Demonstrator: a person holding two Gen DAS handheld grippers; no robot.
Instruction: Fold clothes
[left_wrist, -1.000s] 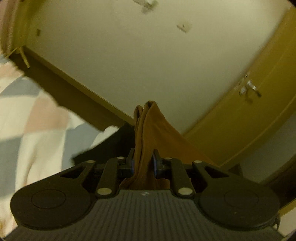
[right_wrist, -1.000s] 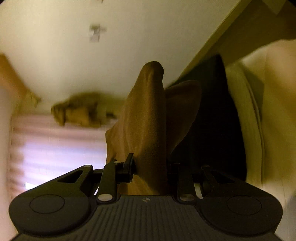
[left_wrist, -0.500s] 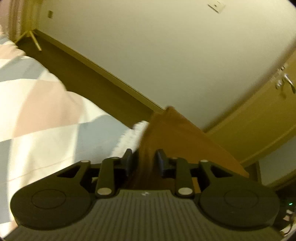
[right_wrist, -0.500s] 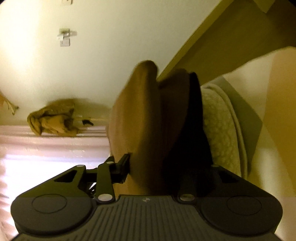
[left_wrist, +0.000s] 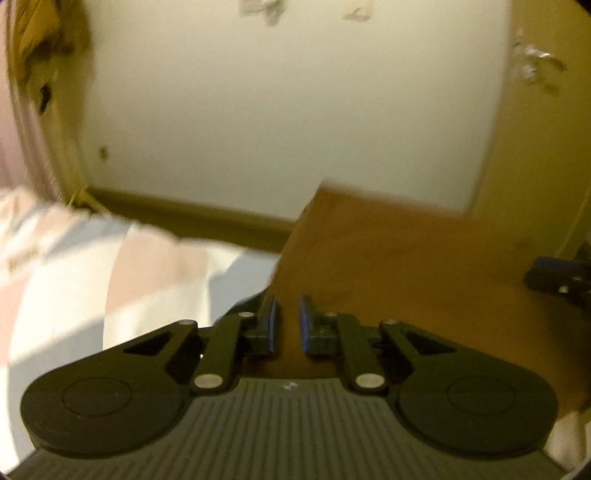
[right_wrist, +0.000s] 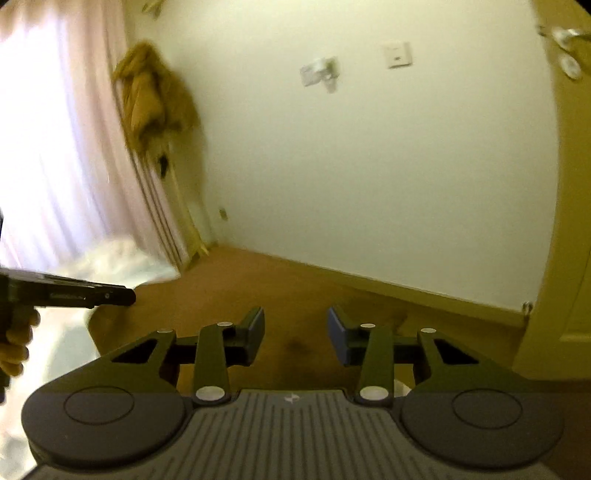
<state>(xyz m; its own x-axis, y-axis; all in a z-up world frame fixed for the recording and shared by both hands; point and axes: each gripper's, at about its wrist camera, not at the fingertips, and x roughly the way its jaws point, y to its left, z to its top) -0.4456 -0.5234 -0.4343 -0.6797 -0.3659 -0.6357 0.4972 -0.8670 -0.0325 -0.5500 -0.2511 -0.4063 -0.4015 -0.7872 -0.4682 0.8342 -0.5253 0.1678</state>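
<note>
Brown garment spread over the bed, one of my grippers pinching it, the other standing spread above it.

My left gripper (left_wrist: 287, 323) has its blue-padded fingers pressed close on a ridge of the brown garment (left_wrist: 388, 258), which runs from between the pads away to the far right across the patterned bedspread (left_wrist: 92, 280). My right gripper (right_wrist: 296, 332) has its fingers set wide apart with nothing between them; the same brown garment (right_wrist: 295, 295) lies flat just beyond and beneath the gap, though I cannot tell whether the tips touch it. In the right wrist view the left gripper (right_wrist: 110, 295) enters from the near left, at the garment's left edge. Farther off, a pale wall (right_wrist: 351, 166), a curtain (right_wrist: 55, 147) and a tan coat (right_wrist: 155, 99) hanging beside it.
</note>
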